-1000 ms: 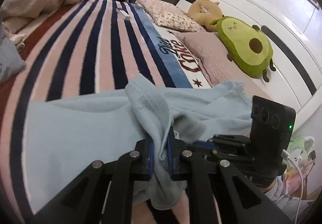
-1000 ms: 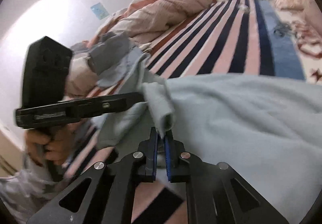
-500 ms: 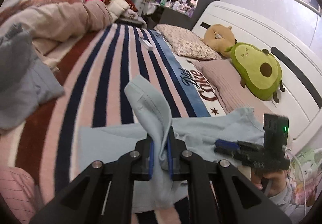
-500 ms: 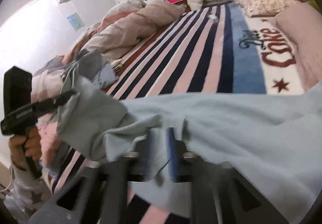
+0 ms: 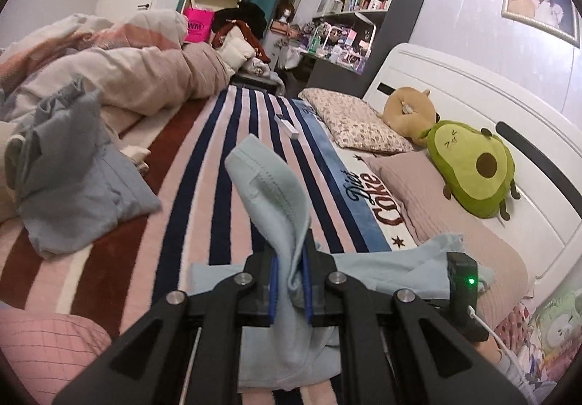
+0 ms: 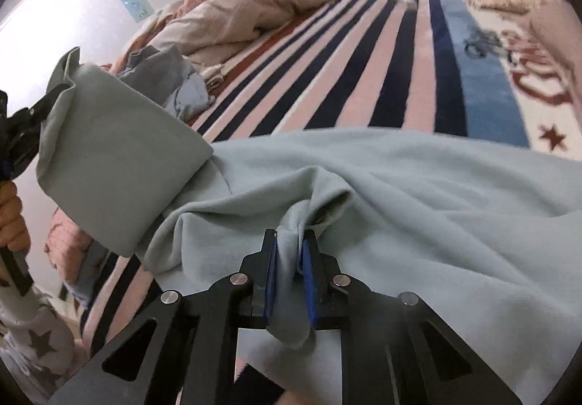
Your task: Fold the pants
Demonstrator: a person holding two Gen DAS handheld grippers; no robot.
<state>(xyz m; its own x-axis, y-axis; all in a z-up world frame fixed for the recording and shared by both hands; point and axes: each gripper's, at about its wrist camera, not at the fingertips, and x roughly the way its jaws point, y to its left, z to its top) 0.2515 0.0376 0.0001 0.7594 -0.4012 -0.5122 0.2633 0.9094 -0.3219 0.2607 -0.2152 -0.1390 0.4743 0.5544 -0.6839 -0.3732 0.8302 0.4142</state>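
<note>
The light blue pants (image 5: 276, 208) lie partly on a striped blanket (image 5: 203, 157) on the bed. My left gripper (image 5: 290, 259) is shut on one end of the pants and holds it raised, with a flap standing above the fingers. My right gripper (image 6: 291, 245) is shut on a bunched fold of the pants (image 6: 418, 194), which spread wide over the blanket (image 6: 363, 77). In the right wrist view the left gripper (image 6: 22, 128) shows at the far left, holding a hanging end of the pants. The right gripper's body (image 5: 462, 281) shows at lower right in the left wrist view.
A grey-blue garment (image 5: 69, 183) lies at the left. A rumpled pink quilt (image 5: 120, 70) is behind it. Pillows (image 5: 356, 124) and an avocado plush (image 5: 473, 168) lie by the white headboard (image 5: 473, 92). A small white object (image 5: 287, 124) rests on the blanket.
Both grippers have lifted and pulled apart with the pants in them. The left one has risen and drawn back, so more of the bed and room shows.
</note>
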